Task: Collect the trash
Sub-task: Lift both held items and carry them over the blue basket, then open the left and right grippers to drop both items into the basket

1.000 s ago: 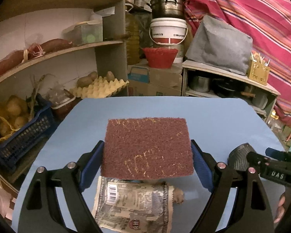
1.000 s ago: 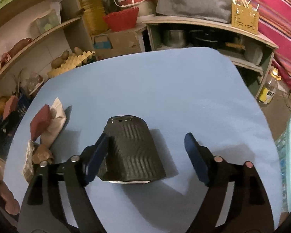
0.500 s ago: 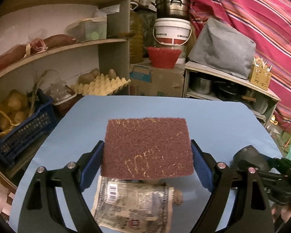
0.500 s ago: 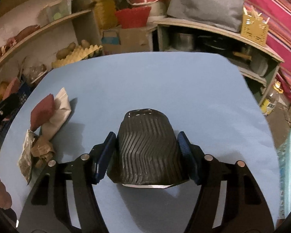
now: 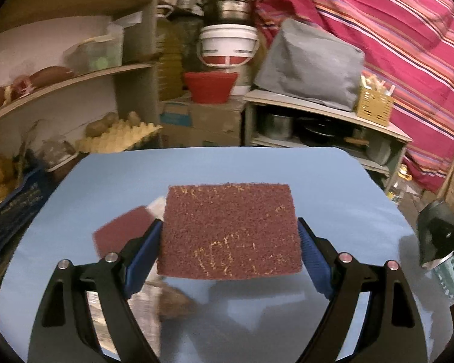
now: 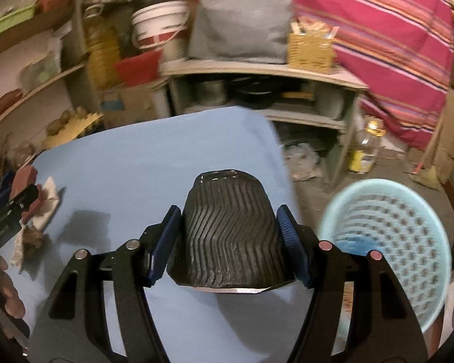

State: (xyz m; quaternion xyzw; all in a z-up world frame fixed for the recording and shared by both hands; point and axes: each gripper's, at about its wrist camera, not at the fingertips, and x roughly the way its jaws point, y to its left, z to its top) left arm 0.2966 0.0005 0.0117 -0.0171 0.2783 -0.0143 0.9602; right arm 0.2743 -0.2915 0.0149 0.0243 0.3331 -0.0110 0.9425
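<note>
Both fingers clenched: left gripper [image 5: 229, 243] grasps unlabelled scouring pad [image 5: 229, 230], right gripper [image 6: 228, 240] ribbed cup [image 6: 228, 230].

- The scouring pad [image 5: 230, 231] hides most of the wrappers [image 5: 154, 299] behind it, which are blurred.
- The basket [image 6: 408, 242] is cut off at the right, its contents unclear.
- The far shelves [image 6: 257, 69] are smeared.
</note>
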